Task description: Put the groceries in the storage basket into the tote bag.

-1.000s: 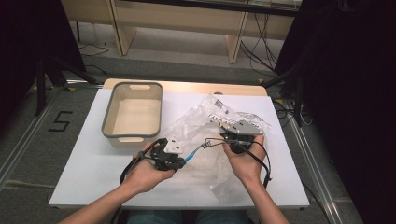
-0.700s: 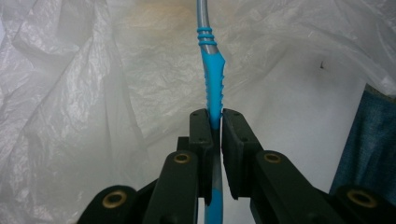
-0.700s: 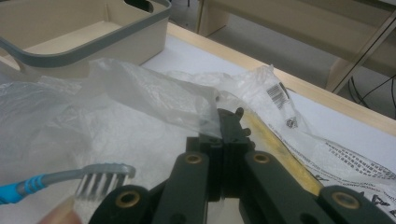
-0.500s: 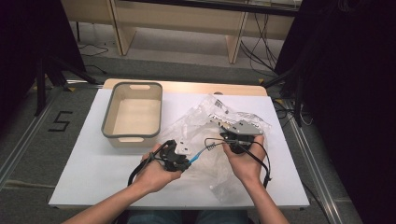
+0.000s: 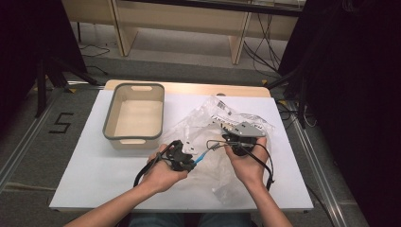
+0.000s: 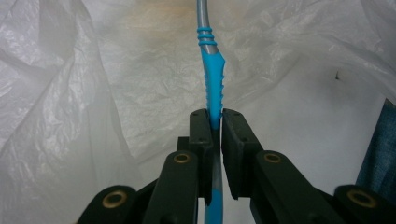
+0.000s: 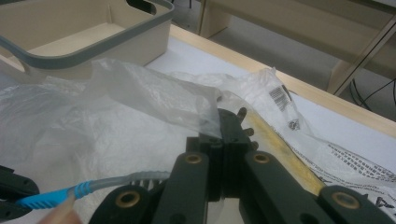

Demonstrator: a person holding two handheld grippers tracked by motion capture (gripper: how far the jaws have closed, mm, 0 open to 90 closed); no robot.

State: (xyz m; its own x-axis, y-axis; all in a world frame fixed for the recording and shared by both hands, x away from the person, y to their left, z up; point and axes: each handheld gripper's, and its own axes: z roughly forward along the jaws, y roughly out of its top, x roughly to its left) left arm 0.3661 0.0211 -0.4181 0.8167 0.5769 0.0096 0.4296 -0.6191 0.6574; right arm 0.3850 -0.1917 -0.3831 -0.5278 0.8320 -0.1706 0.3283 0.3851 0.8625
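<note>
Gripping a blue-handled whisk (image 5: 204, 152) by its handle in your left gripper (image 5: 188, 164), you aim its long axis rightward at the bag (image 5: 215, 118), whose edge your right gripper (image 7: 223, 122) pinches closed, just beside the whisk's wire head above the table (image 5: 94, 165).

Worktop (image 5: 85, 175): white surface with a pale wooden strip along its far edge, standing on grey floor (image 5: 28, 137). A beige tub with a grey rim (image 5: 134, 117) sits on the far left part, its inside bare. Just right of it lies a crumpled clear plastic bag (image 5: 222, 123), spreading over the middle and right of the worktop, printed labels facing up at its far end.
</note>
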